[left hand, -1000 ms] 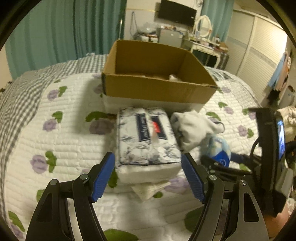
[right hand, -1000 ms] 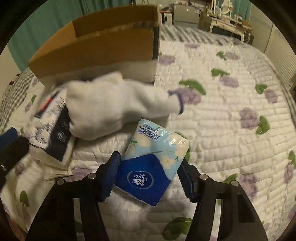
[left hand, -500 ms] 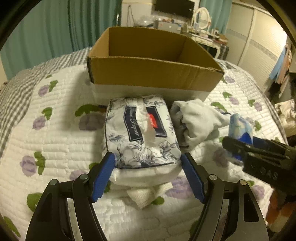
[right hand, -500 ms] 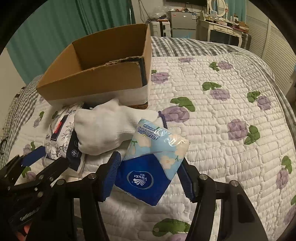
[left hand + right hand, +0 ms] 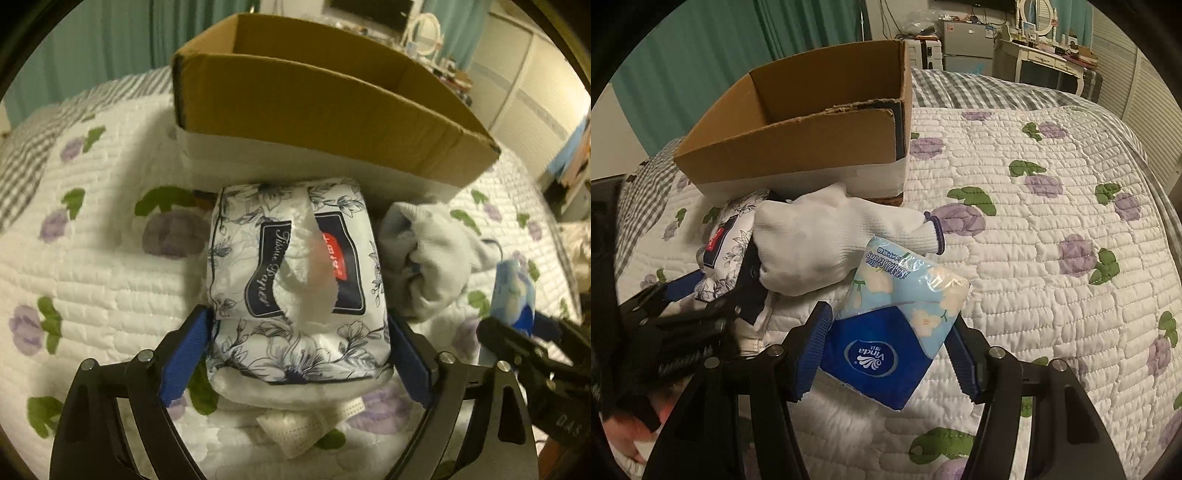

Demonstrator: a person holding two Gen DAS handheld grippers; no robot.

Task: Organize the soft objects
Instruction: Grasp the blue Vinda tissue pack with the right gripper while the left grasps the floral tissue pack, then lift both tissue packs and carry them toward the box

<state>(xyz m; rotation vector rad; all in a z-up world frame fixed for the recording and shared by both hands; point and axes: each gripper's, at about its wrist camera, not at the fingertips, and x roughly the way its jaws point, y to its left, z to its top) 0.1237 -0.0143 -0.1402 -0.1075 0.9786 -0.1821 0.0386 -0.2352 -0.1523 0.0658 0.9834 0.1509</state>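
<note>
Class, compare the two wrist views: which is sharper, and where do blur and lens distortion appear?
Left wrist view: soft, the floral tissue pack and cardboard box slightly blurred. Right wrist view: sharper, the Vinda tissue packet print legible. Both: fisheye bends the quilt, with dark corner vignetting.

Floral tissue pack (image 5: pixel 295 280) beside white glove (image 5: pixel 428 258)

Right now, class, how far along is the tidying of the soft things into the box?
Done: nothing visible inside the cardboard box yet. In hand: the left gripper clamps the floral tissue pack; the right gripper clamps the blue Vinda tissue pack. Left: both packs, the white glove and the face mask on the quilt.
</note>
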